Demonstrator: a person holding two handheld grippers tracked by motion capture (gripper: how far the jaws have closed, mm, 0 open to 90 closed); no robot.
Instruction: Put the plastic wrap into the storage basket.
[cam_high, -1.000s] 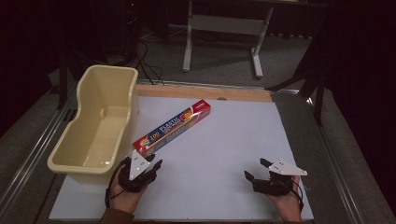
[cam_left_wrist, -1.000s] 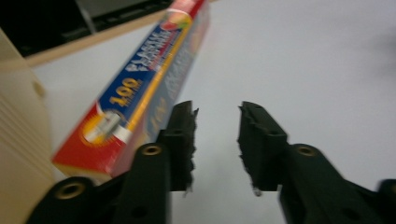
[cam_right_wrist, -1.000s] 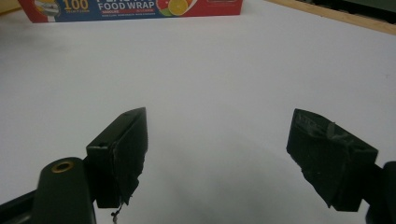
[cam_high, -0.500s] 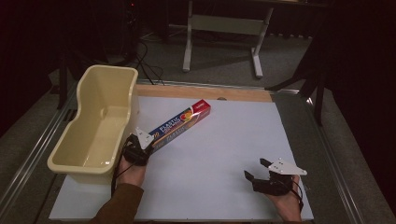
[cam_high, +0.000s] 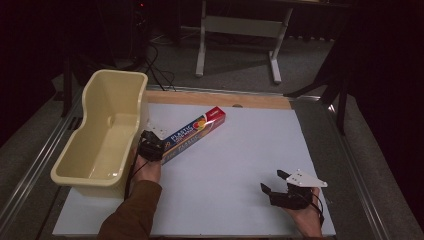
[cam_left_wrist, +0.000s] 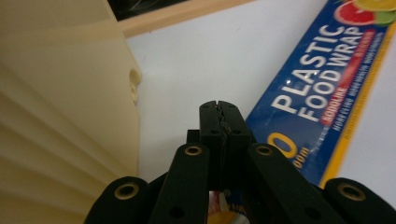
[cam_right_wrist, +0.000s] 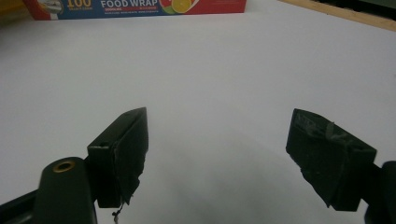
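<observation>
Cream tub (cam_high: 102, 145) at table's left edge, empty. Plastic-wrap box (cam_high: 195, 134) flat on white table (cam_high: 250, 150), just right of tub; long axis diagonal, red end toward far right. Left gripper (cam_high: 151, 145) at near end, jaws pressed together, nothing between. Right gripper (cam_high: 280, 186) well apart, jaws spread, empty.

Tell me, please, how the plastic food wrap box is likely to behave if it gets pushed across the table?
The plastic food wrap box is long and flat-sided, so it should slide rather than roll. Pushed at its near end, it will probably pivot. It looks like stiff, light cardboard.
</observation>
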